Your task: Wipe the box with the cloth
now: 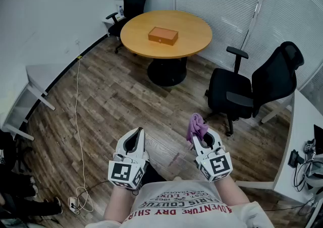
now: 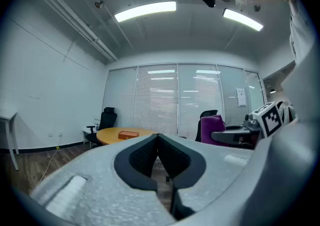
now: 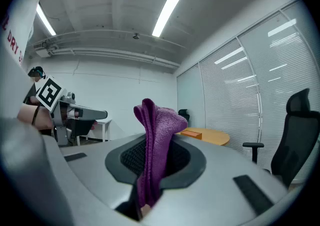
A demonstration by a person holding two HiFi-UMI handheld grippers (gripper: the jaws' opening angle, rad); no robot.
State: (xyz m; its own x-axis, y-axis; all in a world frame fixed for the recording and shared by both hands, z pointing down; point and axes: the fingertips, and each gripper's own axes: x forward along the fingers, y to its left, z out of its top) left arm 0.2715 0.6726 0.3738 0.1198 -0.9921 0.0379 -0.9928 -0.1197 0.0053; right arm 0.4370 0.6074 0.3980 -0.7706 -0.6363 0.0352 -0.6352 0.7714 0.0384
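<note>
From where I stand, the person's white T-shirt (image 1: pixel 187 206), at six o'clock in the head view, carries curved red lettering reading "DRY SHIR…", its other lines too blurred to read, "DRY" also showing at ten o'clock in the right gripper view; a posted sheet (image 2: pixel 241 97) on the far glass is too small to read.

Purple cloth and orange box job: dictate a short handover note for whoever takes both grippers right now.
Left gripper: jaws together, nothing between them.
Right gripper: shut on the purple knitted cloth, which sticks up past the jaws.
Flat orange rectangular box: lies on the round wooden table across the room, well away from both grippers.
Done: the cloth is in hand.
Left: walk to the table, bring the cloth onto the box and wipe it. The free left gripper could probably steady the box.
</note>
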